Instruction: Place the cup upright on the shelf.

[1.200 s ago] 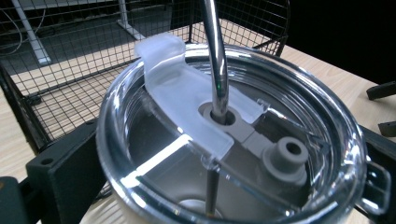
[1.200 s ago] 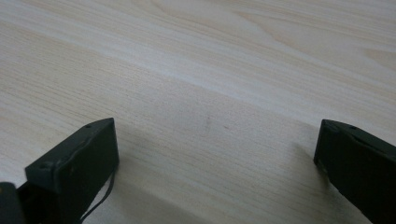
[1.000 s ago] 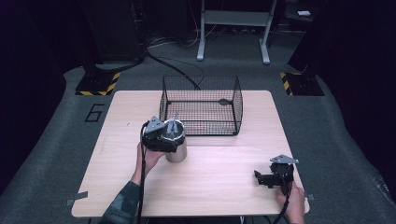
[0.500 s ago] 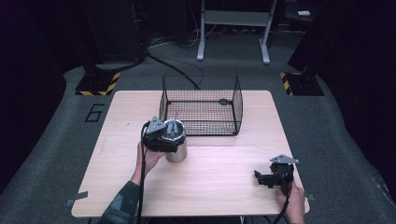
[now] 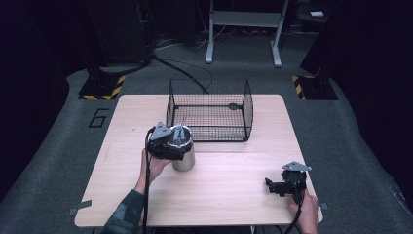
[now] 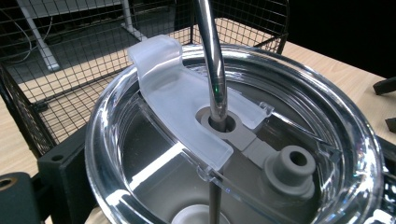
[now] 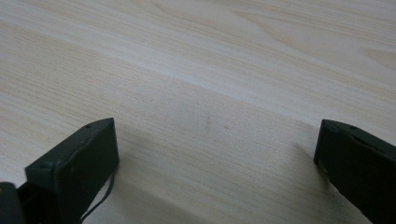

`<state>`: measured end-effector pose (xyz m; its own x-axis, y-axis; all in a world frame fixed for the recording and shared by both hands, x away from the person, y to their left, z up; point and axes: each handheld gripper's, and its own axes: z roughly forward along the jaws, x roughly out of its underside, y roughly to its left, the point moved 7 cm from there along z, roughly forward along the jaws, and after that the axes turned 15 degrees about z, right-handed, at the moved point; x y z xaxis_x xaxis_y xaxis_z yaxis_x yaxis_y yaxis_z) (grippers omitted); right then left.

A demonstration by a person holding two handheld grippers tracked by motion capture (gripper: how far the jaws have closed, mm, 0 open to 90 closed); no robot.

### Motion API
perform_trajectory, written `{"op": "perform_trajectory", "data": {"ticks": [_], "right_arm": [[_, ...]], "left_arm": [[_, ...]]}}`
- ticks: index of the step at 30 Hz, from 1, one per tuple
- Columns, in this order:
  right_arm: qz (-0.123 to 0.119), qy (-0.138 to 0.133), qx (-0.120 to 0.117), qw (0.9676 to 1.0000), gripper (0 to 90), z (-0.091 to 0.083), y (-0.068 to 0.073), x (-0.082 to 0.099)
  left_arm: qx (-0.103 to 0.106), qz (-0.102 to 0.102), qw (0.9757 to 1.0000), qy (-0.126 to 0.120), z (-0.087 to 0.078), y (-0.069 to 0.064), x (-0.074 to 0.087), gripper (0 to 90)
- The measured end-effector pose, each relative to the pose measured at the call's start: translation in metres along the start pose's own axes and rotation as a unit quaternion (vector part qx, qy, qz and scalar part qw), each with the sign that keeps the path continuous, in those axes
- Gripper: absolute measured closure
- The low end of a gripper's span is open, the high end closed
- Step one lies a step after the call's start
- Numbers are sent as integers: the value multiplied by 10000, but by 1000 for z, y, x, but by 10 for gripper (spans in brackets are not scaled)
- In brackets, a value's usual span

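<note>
The left tongs [image 5: 171,145] clasp the cup [image 5: 184,157] beside the basket [image 5: 209,109]; gripped near its lid, it could tip. The right tongs [image 5: 285,184] rest wide open, empty, near the worktop's [image 5: 234,195] right edge.

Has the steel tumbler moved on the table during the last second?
No. In the high view the steel tumbler sits at the same spot before the near-left corner of the wire basket, with the left gripper at it.

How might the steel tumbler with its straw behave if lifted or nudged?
The steel tumbler looks rigid, smooth, probably slippery. Standing upright, taller than wide, it could tip if pushed high. Its metal straw sits loosely through the clear lid, so may rattle.
</note>
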<state>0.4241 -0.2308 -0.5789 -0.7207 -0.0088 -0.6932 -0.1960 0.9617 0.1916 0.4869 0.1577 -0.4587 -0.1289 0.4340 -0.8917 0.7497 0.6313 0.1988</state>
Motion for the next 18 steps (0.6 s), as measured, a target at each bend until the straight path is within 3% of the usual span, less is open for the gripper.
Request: {"op": "perform_trajectory", "data": {"ticks": [4, 18], "right_arm": [[-65, -17, -10, 10000, 0, 0, -1, -1], [-27, -7, -1, 10000, 0, 0, 0, 0]], "left_arm": [[15, 88, 9999, 48, -4, 1, -2, 33], [43, 79, 9999, -96, -16, 4, -18, 34]]}}
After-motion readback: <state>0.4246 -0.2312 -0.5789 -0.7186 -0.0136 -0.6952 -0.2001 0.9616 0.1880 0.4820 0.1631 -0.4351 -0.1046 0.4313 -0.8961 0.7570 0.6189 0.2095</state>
